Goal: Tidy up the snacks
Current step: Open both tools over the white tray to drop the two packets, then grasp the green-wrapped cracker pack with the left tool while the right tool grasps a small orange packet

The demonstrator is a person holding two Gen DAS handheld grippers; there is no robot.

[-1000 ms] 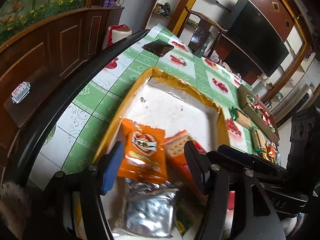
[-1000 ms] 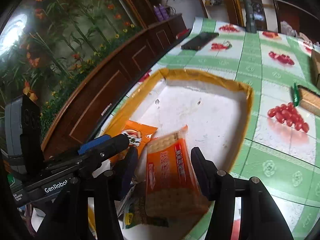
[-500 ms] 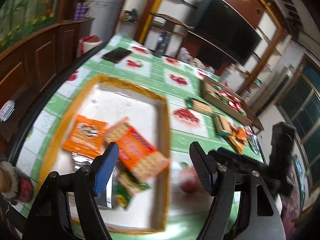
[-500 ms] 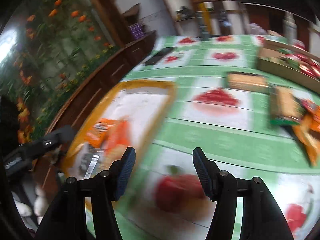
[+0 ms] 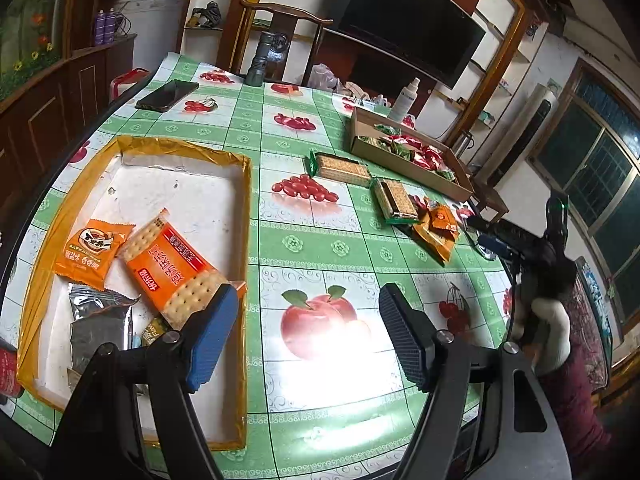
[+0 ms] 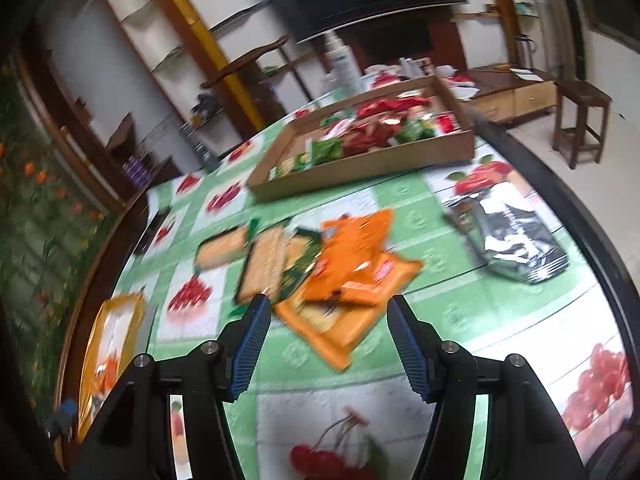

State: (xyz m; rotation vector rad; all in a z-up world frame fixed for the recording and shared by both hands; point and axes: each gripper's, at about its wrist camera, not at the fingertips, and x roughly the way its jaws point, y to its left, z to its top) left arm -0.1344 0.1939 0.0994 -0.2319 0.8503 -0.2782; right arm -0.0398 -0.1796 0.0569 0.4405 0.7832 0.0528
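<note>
- Left gripper (image 5: 306,338) hangs over the fruit-print tablecloth (image 5: 304,240), jaws apart, nothing between them but a printed apple.
- Its jaws widened a moment back and now stand steady.
- Right behind its left finger: the yellow-rimmed tray (image 5: 246,200), white inside.
- In that tray, nearest the finger, the orange cracker pack (image 5: 176,266) lies tilted, one end tucked behind the blue pad.
- Left of it, a small orange packet (image 5: 94,252); below that, a silver pouch (image 5: 100,320).
- Further ahead and to the right, two green-wrapped cracker packs (image 5: 344,168) lie on the cloth, with a heap of orange packets beside them.
- Beyond those, the long cardboard box (image 5: 404,164), full of red and green snacks.
- Far off to the left, a dark phone (image 5: 168,95) lies flat near the table edge.
- Right gripper (image 6: 324,342), jaws apart and just now opening wider, grips nothing.
- Just ahead of its fingertips sits the pile of orange packets (image 6: 352,272), blurred, overlapping the green cracker packs on the left.
- Off to its right, a silver foil bag (image 6: 508,236) lies alone on the cloth.
- Furthest ahead, the cardboard box again, snacks heaped inside.
</note>
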